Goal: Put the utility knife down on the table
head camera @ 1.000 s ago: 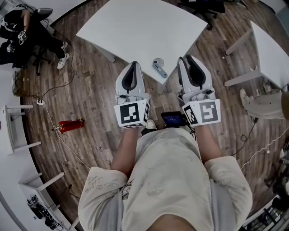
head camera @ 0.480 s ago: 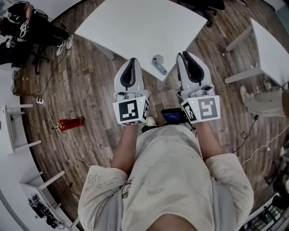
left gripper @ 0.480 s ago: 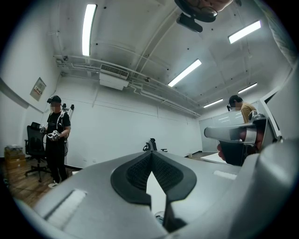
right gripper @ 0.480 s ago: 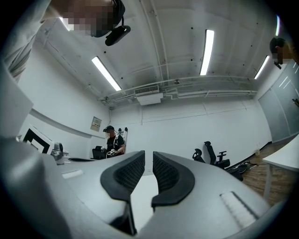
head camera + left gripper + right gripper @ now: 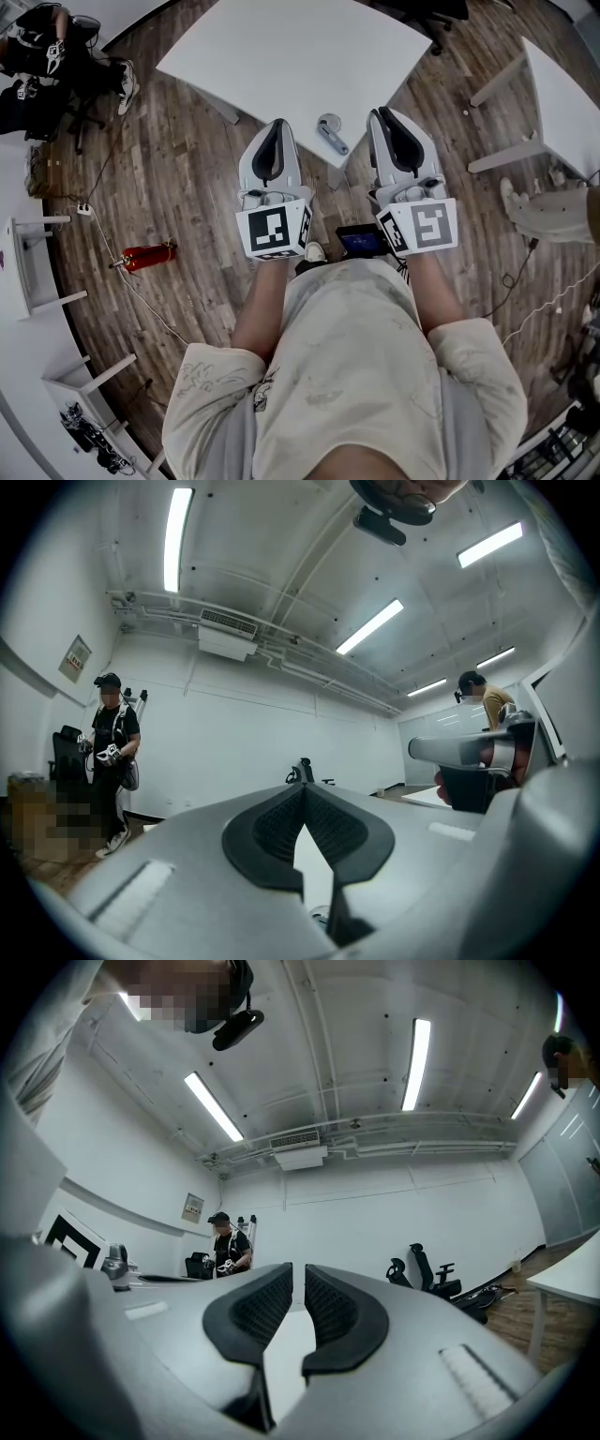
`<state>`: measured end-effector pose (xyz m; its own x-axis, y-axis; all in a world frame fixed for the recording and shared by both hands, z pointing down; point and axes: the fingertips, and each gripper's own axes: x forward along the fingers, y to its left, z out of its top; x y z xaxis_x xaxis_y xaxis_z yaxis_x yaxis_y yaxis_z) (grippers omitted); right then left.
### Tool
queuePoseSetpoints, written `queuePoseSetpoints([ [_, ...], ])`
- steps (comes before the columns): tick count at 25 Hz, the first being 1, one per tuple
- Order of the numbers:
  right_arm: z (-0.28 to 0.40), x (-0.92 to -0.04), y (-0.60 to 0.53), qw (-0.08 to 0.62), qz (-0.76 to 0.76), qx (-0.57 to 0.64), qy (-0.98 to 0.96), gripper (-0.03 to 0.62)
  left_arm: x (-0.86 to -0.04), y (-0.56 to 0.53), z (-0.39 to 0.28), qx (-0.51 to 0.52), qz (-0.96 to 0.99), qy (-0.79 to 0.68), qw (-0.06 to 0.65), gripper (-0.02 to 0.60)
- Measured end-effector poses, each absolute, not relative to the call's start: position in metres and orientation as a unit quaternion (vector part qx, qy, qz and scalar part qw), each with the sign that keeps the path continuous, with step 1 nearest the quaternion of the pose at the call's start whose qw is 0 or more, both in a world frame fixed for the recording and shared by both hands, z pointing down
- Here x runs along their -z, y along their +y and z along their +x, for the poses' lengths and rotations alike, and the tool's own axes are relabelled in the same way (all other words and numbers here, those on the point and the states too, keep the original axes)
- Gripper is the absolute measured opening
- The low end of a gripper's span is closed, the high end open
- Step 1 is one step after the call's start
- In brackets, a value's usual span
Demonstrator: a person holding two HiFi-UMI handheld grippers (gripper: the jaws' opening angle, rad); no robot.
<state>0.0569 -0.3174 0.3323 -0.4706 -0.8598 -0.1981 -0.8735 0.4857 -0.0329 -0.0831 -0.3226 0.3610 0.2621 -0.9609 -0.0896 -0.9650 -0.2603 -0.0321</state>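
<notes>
The grey-blue utility knife lies on the white table, near its front corner. No gripper touches it. My left gripper is held level just left of the knife, over the table's edge, with its pads meeting at the tips and nothing in them. My right gripper hovers to the right of the knife, tilted slightly upward. Its jaws are closing; a narrow gap still shows between the pads, and nothing is between them.
A second white table stands at the right. A red fire extinguisher and a cable lie on the wooden floor at the left. A person is at the far upper left. Office chairs stand by the far wall.
Both grippers have kept their places beside the knife. The right gripper's jaws have drawn a little closer together. The person at the far left has shifted their legs.
</notes>
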Motion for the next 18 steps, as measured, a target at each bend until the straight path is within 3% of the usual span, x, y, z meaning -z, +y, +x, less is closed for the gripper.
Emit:
queuePoseSetpoints([
  [6,0.065,-0.329,-0.313,0.097,-0.511,-0.040,0.853,0.009,-0.360,-0.319,-0.076,-0.024,-0.794,0.606,0.038,0.020],
  [18,0.054,-0.337,-0.321,0.090,-0.513,-0.034,0.853,0.006,-0.361,-0.324,-0.081,-0.026,-0.797,0.602,0.044,0.020],
])
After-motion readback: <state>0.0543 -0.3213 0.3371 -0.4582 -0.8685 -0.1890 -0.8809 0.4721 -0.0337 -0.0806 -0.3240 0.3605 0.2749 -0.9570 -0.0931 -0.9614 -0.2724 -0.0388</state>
